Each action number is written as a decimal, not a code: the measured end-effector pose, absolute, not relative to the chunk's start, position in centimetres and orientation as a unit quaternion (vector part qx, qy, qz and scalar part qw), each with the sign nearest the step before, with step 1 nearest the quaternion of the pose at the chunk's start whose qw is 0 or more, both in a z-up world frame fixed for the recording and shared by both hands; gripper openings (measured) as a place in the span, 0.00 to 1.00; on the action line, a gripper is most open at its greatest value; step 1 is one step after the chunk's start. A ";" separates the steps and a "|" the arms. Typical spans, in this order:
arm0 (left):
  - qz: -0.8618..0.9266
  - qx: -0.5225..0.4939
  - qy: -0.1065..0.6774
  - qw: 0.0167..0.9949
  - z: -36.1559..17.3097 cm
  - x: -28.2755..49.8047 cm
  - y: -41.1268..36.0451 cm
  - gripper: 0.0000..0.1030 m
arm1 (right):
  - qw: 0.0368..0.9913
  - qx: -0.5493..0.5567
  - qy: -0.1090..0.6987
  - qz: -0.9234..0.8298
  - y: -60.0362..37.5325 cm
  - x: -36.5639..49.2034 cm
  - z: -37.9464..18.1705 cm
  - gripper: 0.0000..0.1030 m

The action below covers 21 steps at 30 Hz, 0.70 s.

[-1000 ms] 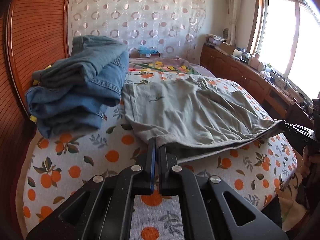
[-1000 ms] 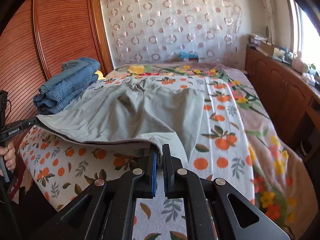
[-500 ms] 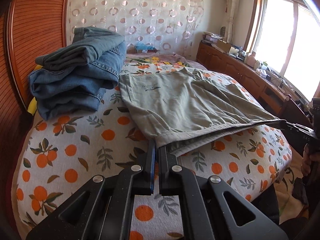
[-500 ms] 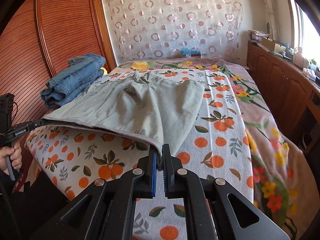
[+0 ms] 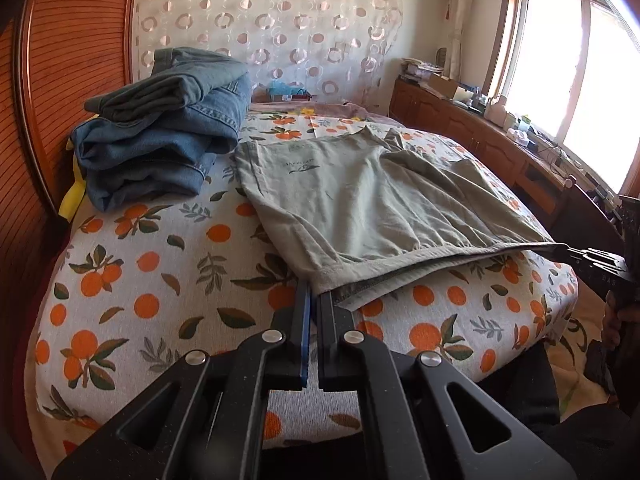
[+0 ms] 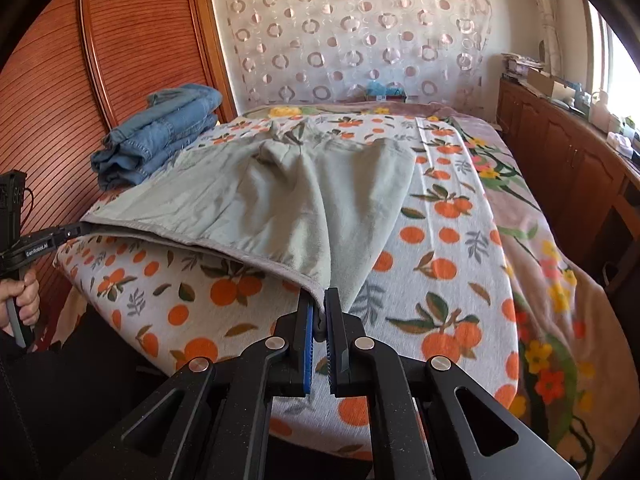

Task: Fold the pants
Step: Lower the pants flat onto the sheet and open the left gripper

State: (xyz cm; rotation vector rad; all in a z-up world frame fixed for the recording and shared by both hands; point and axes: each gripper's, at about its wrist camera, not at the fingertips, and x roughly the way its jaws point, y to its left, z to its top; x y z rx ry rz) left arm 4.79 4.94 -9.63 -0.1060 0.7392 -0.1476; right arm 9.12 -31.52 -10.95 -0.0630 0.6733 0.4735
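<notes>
both claws, left claw [image 5: 314,300] and right claw [image 6: 319,308], were clenched on the waistband corners of the grey pants [image 5: 372,204], spread near the bed's [image 5: 160,280] front edge. step in hand: straightening; next calls for a fold.

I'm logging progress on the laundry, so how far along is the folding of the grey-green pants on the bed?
Done: only a stack of folded jeans sits by the headboard. In hand: the left gripper and right gripper are each shut on a corner of the grey-green pants at the near hem, which is stretched between them, the rest lying on the bedspread. Left: the pants show no finished fold yet.
</notes>
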 end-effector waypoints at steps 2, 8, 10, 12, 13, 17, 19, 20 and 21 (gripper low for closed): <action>-0.073 -0.053 0.363 0.927 -9.7 4.5 5.1 0.03 | 0.915 -0.029 0.330 0.230 -31.6 8.6 -11.2 0.05; -0.078 -0.042 0.368 0.926 -9.9 3.7 4.9 0.03 | 0.914 -0.013 0.334 0.232 -32.1 8.0 -11.4 0.05; -0.079 -0.038 0.368 0.926 -9.9 3.6 4.8 0.03 | 0.914 -0.014 0.334 0.230 -32.0 7.8 -11.5 0.05; -0.076 -0.031 0.371 0.925 -10.1 3.6 4.7 0.03 | 0.914 -0.011 0.335 0.228 -32.0 7.9 -11.6 0.05; -0.076 -0.028 0.370 0.925 -10.1 3.7 4.7 0.03 | 0.915 -0.012 0.335 0.226 -31.9 7.9 -11.6 0.05; -0.085 -0.027 0.356 0.930 -8.8 3.4 4.7 0.06 | 0.914 -0.015 0.337 0.226 -31.8 7.6 -11.5 0.05; -0.084 -0.018 0.346 0.934 -7.9 3.2 4.7 0.09 | 0.914 -0.021 0.336 0.225 -31.7 7.3 -11.2 0.07; -0.085 -0.015 0.342 0.936 -7.4 3.1 4.7 0.10 | 0.914 -0.023 0.335 0.226 -31.7 7.1 -11.0 0.07; -0.086 -0.015 0.338 0.937 -7.1 3.0 4.7 0.12 | 0.915 -0.025 0.334 0.225 -31.8 6.9 -10.8 0.07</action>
